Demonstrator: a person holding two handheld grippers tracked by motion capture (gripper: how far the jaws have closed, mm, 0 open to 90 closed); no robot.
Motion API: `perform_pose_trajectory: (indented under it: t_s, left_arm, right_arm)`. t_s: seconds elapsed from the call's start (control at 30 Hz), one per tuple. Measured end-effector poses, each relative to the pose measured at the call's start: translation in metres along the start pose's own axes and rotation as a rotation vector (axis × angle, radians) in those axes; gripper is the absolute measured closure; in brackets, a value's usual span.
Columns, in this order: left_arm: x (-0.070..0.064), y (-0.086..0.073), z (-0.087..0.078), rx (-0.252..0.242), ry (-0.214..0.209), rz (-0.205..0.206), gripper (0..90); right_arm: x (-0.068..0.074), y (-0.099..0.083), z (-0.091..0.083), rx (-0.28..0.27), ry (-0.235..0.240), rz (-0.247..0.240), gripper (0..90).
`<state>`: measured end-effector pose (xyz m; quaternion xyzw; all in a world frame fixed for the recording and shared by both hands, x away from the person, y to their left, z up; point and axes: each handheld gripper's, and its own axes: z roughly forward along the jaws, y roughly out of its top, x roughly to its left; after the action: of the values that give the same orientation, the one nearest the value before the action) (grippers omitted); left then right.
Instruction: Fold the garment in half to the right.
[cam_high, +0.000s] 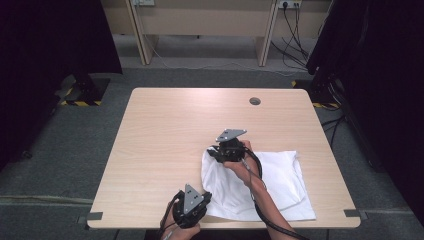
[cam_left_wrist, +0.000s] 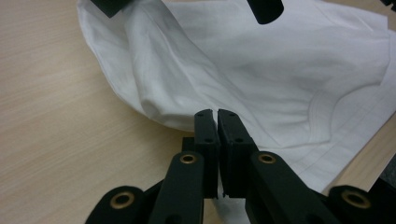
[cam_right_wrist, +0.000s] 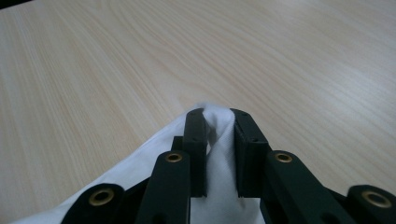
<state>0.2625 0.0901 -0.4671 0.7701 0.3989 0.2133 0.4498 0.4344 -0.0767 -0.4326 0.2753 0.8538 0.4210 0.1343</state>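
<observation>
A white cloth (cam_high: 280, 180) lies crumpled on the front right part of the wooden table (cam_high: 175, 125). My right gripper (cam_high: 215, 152) is at the cloth's far left corner. In the right gripper view its jaws (cam_right_wrist: 218, 114) are shut on a bunched fold of the cloth (cam_right_wrist: 219, 126), lifted a little off the wood. My left gripper (cam_high: 205, 196) sits at the cloth's near left edge by the table's front. Its jaws (cam_left_wrist: 216, 112) are pressed together, with the cloth (cam_left_wrist: 261, 70) beyond and beneath them and no fabric visible between them.
A round cable hole (cam_high: 255, 101) sits near the table's far edge. Grey floor surrounds the table, with a wooden desk (cam_high: 200, 20) and trailing cables (cam_high: 295, 35) behind, and black curtains on stands at both sides.
</observation>
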Motion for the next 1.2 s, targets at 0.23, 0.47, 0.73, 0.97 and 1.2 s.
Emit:
perform_pose_trajectory:
  t_s: [0.23,0.47,0.73,0.97,1.2]
  left_arm:
    - [0.010,0.009,-0.008,-0.025,0.019,0.002,86.5]
    - [0.011,0.015,-0.010,-0.041,0.025,0.009,86.6]
    - [0.006,0.028,-0.012,-0.079,0.008,0.014,86.6]
    - [-0.002,0.045,-0.011,-0.122,-0.037,0.031,86.6]
    - [-0.018,0.068,-0.004,-0.163,-0.104,0.059,86.6]
  right_arm:
    - [-0.004,0.007,-0.012,-0.047,-0.002,0.025,78.9]
    - [-0.006,0.008,-0.014,-0.061,-0.003,0.033,79.1]
    - [-0.011,0.012,-0.023,-0.092,-0.008,0.054,79.1]
    - [-0.017,0.016,-0.034,-0.117,-0.003,0.072,79.1]
    - [-0.028,0.017,-0.043,-0.128,0.023,0.096,79.1]
